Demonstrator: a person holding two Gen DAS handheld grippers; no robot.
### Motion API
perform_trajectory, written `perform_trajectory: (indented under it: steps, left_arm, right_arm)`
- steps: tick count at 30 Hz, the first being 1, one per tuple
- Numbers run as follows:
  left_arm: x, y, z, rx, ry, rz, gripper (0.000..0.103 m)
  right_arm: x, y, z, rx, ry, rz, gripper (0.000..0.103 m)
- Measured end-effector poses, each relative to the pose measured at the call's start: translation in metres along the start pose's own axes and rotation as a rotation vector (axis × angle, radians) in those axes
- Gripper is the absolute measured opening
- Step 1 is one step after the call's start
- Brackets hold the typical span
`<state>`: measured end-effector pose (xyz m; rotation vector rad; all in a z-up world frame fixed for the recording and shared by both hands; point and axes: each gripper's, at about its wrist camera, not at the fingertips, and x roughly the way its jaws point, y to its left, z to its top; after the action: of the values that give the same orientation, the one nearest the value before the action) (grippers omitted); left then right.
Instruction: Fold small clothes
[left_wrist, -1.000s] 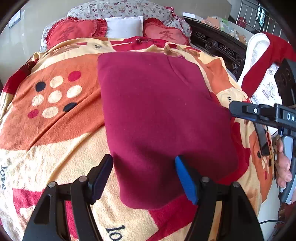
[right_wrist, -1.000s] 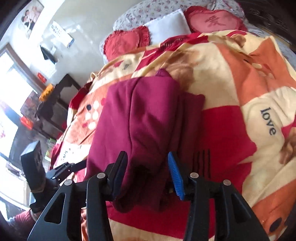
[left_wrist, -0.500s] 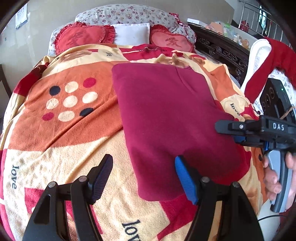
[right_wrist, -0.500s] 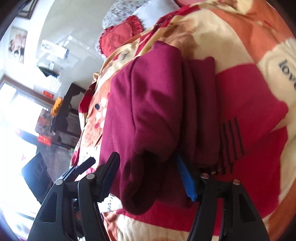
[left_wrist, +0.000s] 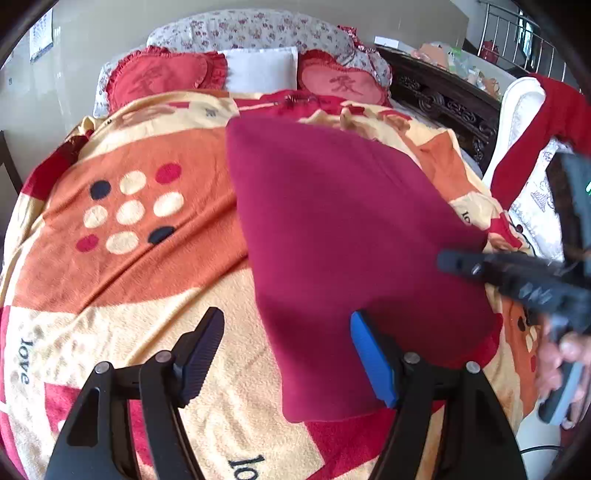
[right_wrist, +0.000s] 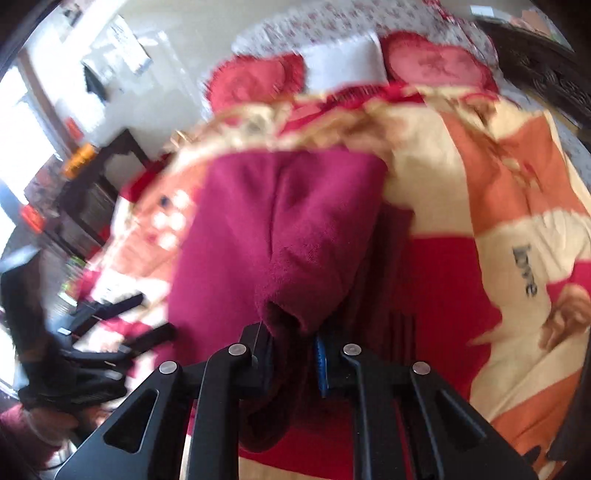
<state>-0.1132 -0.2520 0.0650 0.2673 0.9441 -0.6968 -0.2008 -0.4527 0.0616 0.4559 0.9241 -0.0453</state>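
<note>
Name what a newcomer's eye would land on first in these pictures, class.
The dark red garment lies across the middle of a bright orange and cream blanket. The right gripper is shut on its bunched near edge, while the left gripper hangs open over its near corner.

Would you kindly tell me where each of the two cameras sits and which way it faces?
Left wrist: on the left gripper, looking down the bed toward the pillows; its open fingers straddle the near corner of the maroon garment; the right gripper and a hand show at the right edge.
Right wrist: on the right gripper, blurred, facing the same pillows; its fingers are clamped on the maroon garment; the left gripper shows at the left.
Shared: garment, patterned blanket, pillows, each other's gripper.
</note>
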Motion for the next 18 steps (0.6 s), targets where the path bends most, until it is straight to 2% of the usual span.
perform_trajectory:
  steps: [1,3,5,6,9,11,13,15,18]
  left_arm:
    - [0.004,0.000,-0.001,-0.004,0.011,0.001,0.075]
    - [0.009,0.001,-0.003,-0.008,0.021,0.008,0.075]
    - [0.012,0.001,-0.003,0.000,0.018,0.014,0.076]
    - [0.013,0.001,-0.002,0.002,0.018,0.013,0.076]
    - [0.016,0.000,0.000,0.007,0.014,0.014,0.076]
    - [0.017,0.001,-0.001,0.004,0.017,0.015,0.077]
    - [0.018,0.003,-0.002,-0.010,0.017,0.009,0.079]
    - [0.020,0.007,-0.003,-0.027,0.015,0.005,0.081]
    - [0.021,0.011,-0.005,-0.051,0.015,-0.003,0.084]
  right_arm:
    - [0.009,-0.003,-0.005,0.001,0.023,-0.035,0.000]
    - [0.013,-0.011,-0.012,0.037,0.021,-0.026,0.001]
    - [0.002,-0.019,-0.012,0.079,-0.006,-0.020,0.017]
    - [-0.004,-0.022,-0.011,0.092,-0.019,-0.021,0.019]
    - [-0.027,-0.029,-0.006,0.135,-0.080,0.001,0.020]
    - [-0.037,-0.025,0.002,0.131,-0.137,-0.027,0.021]
    - [-0.042,-0.022,0.013,0.124,-0.189,-0.097,0.022]
    - [-0.037,-0.019,0.026,0.119,-0.195,-0.105,0.022]
    - [-0.012,-0.010,0.045,0.073,-0.154,-0.040,0.022]
